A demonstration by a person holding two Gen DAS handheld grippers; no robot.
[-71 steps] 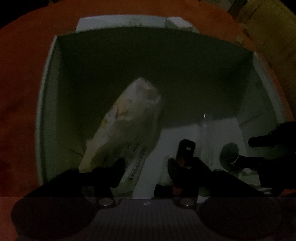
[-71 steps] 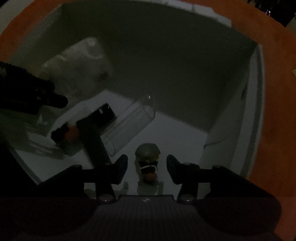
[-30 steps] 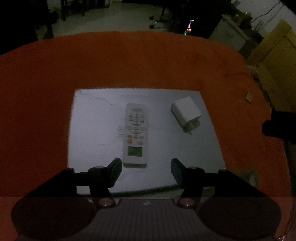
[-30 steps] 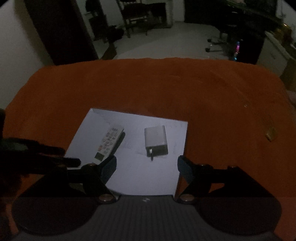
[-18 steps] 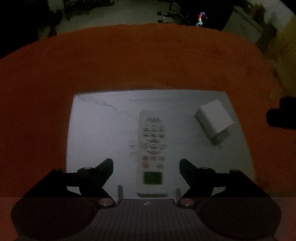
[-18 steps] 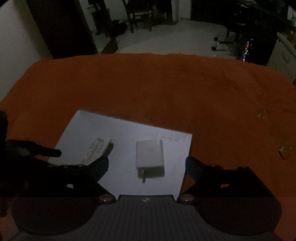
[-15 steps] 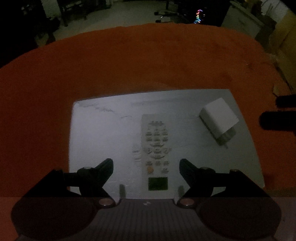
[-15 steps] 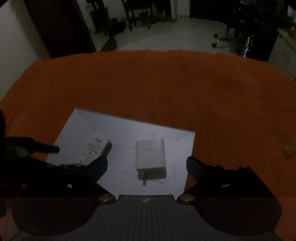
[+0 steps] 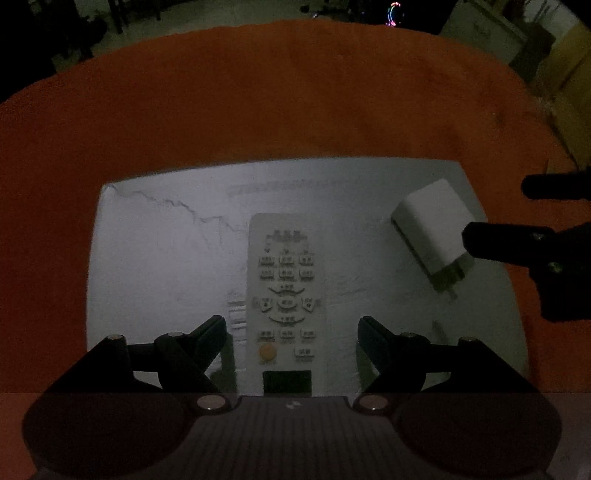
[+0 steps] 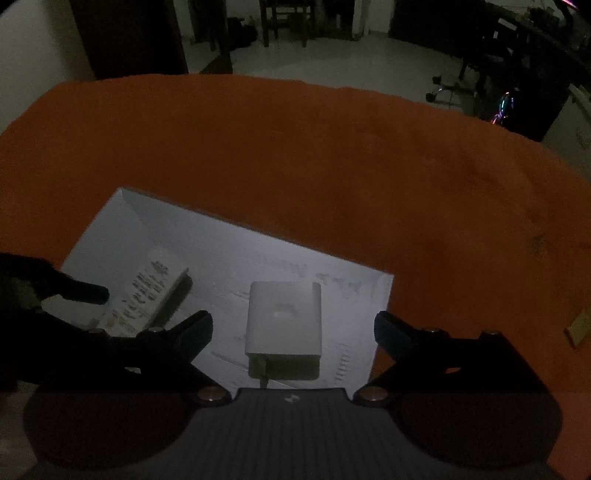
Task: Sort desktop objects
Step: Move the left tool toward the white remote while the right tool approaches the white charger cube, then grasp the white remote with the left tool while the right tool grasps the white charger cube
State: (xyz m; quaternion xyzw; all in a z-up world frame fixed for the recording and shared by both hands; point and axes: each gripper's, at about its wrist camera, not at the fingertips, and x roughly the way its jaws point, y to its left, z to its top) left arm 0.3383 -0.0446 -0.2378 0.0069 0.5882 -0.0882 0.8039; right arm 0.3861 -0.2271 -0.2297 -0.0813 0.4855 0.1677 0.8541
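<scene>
A white remote control [image 9: 286,295] lies lengthwise on a white sheet [image 9: 166,258], buttons up. My left gripper [image 9: 291,326] hangs open just above its near end, one finger on each side, pads clear of it. To the right on the same sheet lies a white charger block [image 10: 284,317], prongs toward me. My right gripper [image 10: 293,323] straddles the charger. Its jaws are opening and do not touch it. The left wrist view also shows the charger [image 9: 432,229] with the right gripper's fingers [image 9: 491,240] over it. The remote [image 10: 147,291] shows at the left of the right wrist view.
The sheet rests on a table covered in orange cloth [image 10: 332,166]. A small tan scrap [image 10: 580,328] lies on the cloth to the right. Beyond the far edge are a dim floor, chairs [image 10: 284,18] and furniture.
Both grippers left the white box and came over the sheet. In the last second both sank closer to the remote and the charger, and their jaws spread wider.
</scene>
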